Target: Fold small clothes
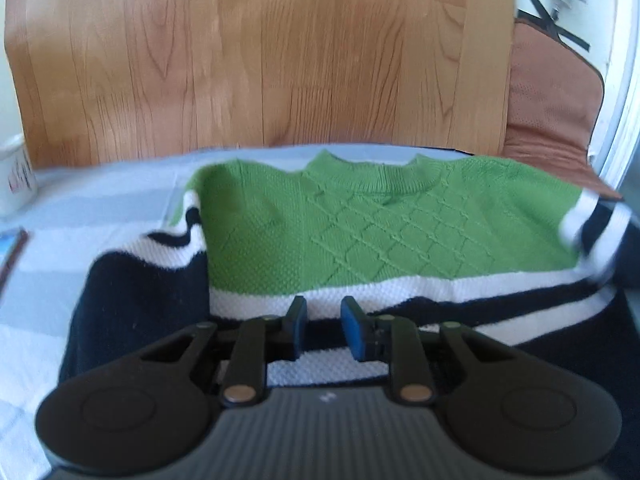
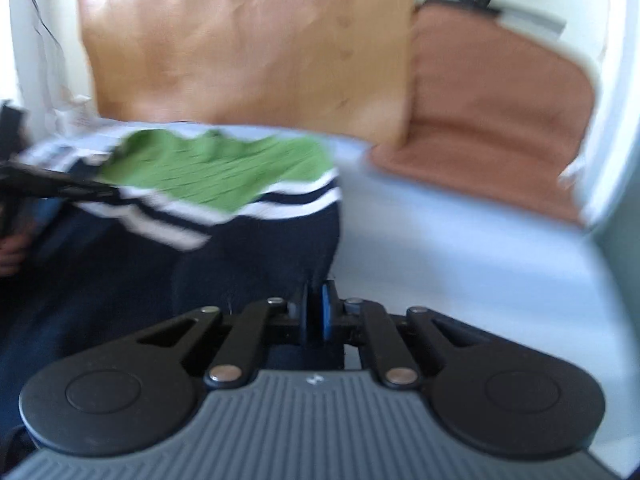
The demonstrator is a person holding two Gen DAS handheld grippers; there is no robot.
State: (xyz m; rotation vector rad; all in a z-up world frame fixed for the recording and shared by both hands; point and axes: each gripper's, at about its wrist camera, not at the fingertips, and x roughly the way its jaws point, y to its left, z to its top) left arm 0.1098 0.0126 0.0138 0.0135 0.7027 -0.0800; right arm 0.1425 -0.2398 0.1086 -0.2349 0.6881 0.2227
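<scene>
Your sweater (image 1: 360,224) lies spread on the table (image 1: 120,184), neck toward the far edge. Your left gripper (image 1: 323,320) hovers over the white stripe, jaws narrowly apart, holding nothing. Your right gripper (image 2: 316,312) is pinched closed at the navy hem corner; whether it has caught fabric, I cannot tell. If it grips only one layer, the fold may come out skewed.
</scene>
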